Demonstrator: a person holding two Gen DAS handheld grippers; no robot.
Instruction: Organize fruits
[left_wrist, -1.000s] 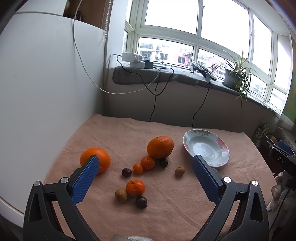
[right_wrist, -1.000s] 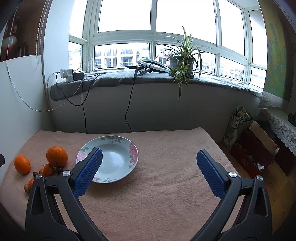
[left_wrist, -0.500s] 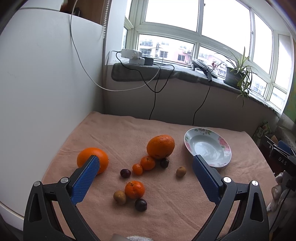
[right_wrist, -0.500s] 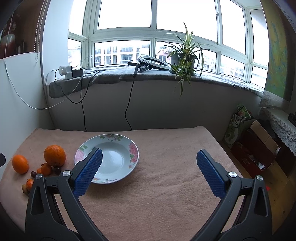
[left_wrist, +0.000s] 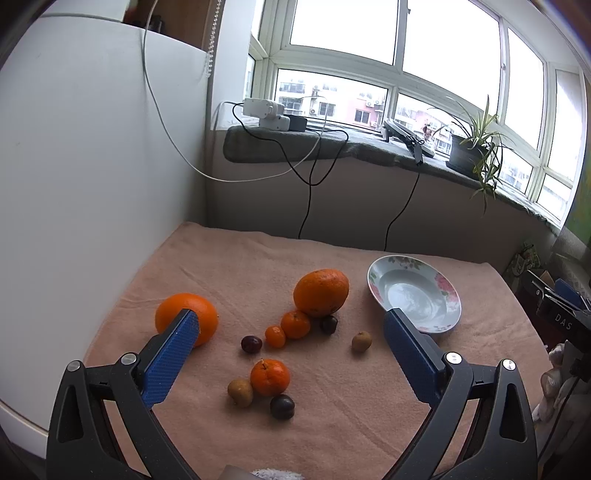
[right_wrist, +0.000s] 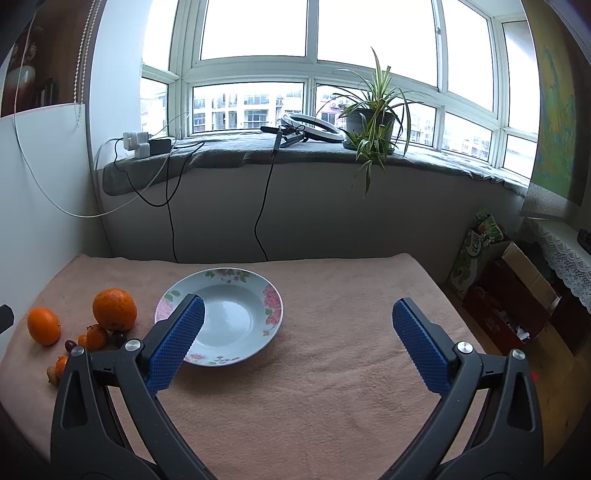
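The left gripper (left_wrist: 288, 332) hung above the fruit, jaws wide apart and empty. The right gripper (right_wrist: 297, 328) hovered over the table (right_wrist: 332, 387), jaws likewise apart, beside the empty plate (right_wrist: 236, 317). Only the left wrist view showed every small fruit: tangerines (left_wrist: 269, 376), dark plums (left_wrist: 282, 406), between two large oranges (left_wrist: 321, 291).

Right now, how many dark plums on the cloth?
3. One plum nearest the camera beside the tangerine, one mid-cluster left of the small tangerines, one under the big orange. None looks hidden.
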